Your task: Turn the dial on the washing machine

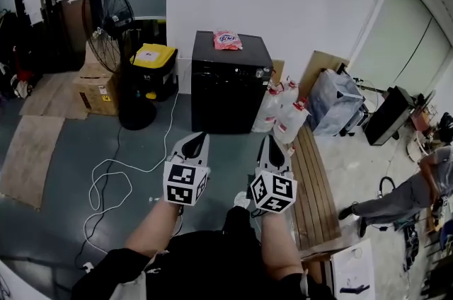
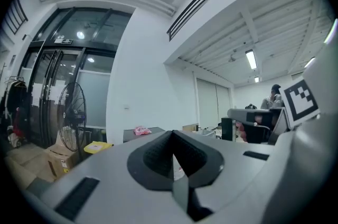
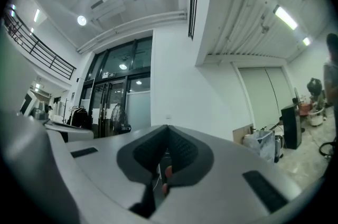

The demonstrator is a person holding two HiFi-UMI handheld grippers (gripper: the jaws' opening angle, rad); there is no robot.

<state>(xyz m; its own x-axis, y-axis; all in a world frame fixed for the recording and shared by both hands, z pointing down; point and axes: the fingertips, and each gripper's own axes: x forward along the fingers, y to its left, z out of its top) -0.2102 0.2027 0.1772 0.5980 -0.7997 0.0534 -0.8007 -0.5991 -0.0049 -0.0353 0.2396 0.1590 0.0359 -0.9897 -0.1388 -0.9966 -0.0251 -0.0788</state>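
Head view: washing machine (image 1: 228,90) lettering unreadable

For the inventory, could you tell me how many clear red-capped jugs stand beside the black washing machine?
3 jugs, clustered right of the washing machine: one against it, one behind, one nearest the bench. More may be hidden.

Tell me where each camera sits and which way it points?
Head view: on the person's head, looking down at the black washing machine; both forearms, left gripper and right gripper show.
Left gripper view: on the left gripper, looking along its shut jaws toward the fan.
Right gripper view: on the right gripper, along its shut jaws toward the white wall.
Shared: head and left gripper views both show the pink packet.
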